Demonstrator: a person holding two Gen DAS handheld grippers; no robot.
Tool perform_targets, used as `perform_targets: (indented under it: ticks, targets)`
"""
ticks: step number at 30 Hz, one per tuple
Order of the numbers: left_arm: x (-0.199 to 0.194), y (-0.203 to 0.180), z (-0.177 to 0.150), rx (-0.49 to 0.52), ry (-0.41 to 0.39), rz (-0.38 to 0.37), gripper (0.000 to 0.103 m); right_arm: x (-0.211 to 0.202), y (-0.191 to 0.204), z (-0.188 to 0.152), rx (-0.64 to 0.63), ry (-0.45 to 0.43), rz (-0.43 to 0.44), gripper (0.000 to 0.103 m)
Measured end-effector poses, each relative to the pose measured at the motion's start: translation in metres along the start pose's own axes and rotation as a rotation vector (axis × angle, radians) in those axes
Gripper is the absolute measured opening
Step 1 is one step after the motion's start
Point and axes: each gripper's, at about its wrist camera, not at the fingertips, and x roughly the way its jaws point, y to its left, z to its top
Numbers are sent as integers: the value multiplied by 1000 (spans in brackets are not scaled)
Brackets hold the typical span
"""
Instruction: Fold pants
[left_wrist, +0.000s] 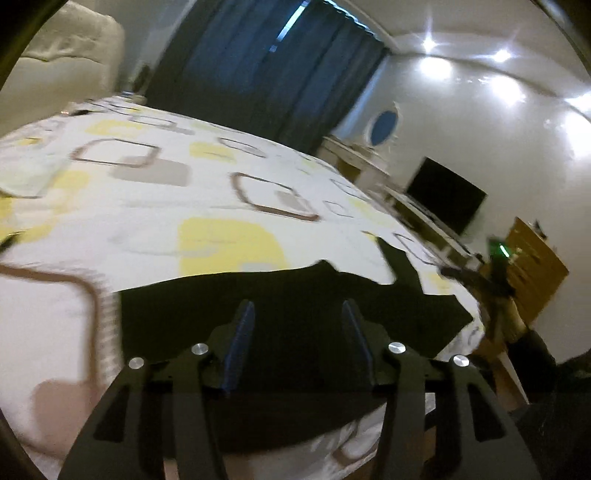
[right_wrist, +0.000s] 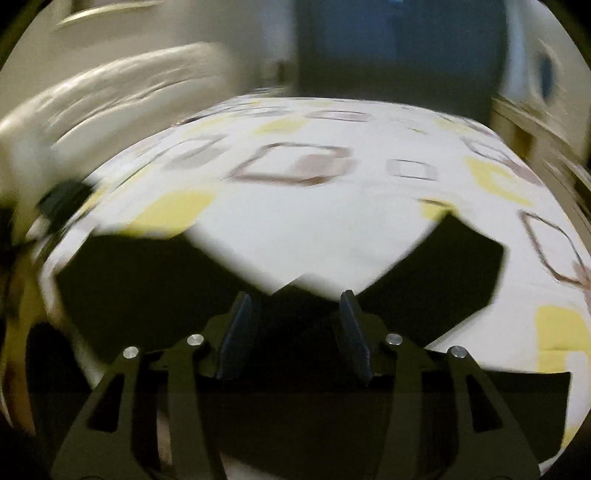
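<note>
step: between grips. Both grippers clear of the cloth, nothing pinched; reads as a fold just laid down or a regrasp being lined up, cannot tell which.
pants (right_wrist: 454, 266): black, flat on the bed (left_wrist: 166, 206) near its close edge. Right wrist view shows two dark lobes flaring left and right with a V of bedspread between them, so probably legs splayed or a half-finished fold. Left wrist view shows one dark slab (left_wrist: 295, 295) with a ragged far edge and a corner sticking out at right.
left gripper (left_wrist: 297, 314): jaws spread, empty, hovering over the dark cloth, no contact visible.
right gripper (right_wrist: 295, 304): jaws spread, empty, above the notch of the V. View heavily smeared.
other: second gripper with green light (left_wrist: 495, 273) visible at right of left wrist view, off the bed edge.
next: pick the two outer edges, drop down, pinch one layer stack each, then carry across together.
risk: black on black, so layer edges hard to judge; easy to catch bedspread too.
</note>
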Motion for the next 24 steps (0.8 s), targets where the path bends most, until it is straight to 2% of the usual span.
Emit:
perform_targets:
  ticks: [3, 5, 6, 7, 9, 10, 11, 16, 20, 24]
  targets:
    - [47, -5, 0, -29, 43, -29, 51, 44, -46, 40, 141, 72, -92, 50]
    - [70, -4, -1, -69, 65, -27, 62, 78, -75, 58, 243, 139, -129, 50]
    - [83, -3, -3, -92, 77, -15, 63, 92, -86, 63, 276, 167, -157, 50]
    - [90, -3, -5, -103, 87, -11, 63, 109, -96, 70, 292, 197, -211, 50]
    - [100, -1, -8, -131, 101, -12, 65, 129, -107, 76, 300, 235, -266, 50]
    - [102, 1, -9, -144, 101, -13, 70, 140, -110, 78, 311, 258, -277, 49]
    - [104, 2, -11, -158, 101, -15, 72, 147, -112, 80, 317, 273, -285, 49]
    - [106, 5, -16, -157, 109, -9, 72, 182, -121, 86, 342, 344, -332, 48]
    - [110, 3, -19, -138, 110, 3, 72, 202, -121, 84, 333, 399, -385, 38]
    - [112, 5, -21, -140, 114, 0, 73, 210, -123, 83, 347, 421, -413, 36]
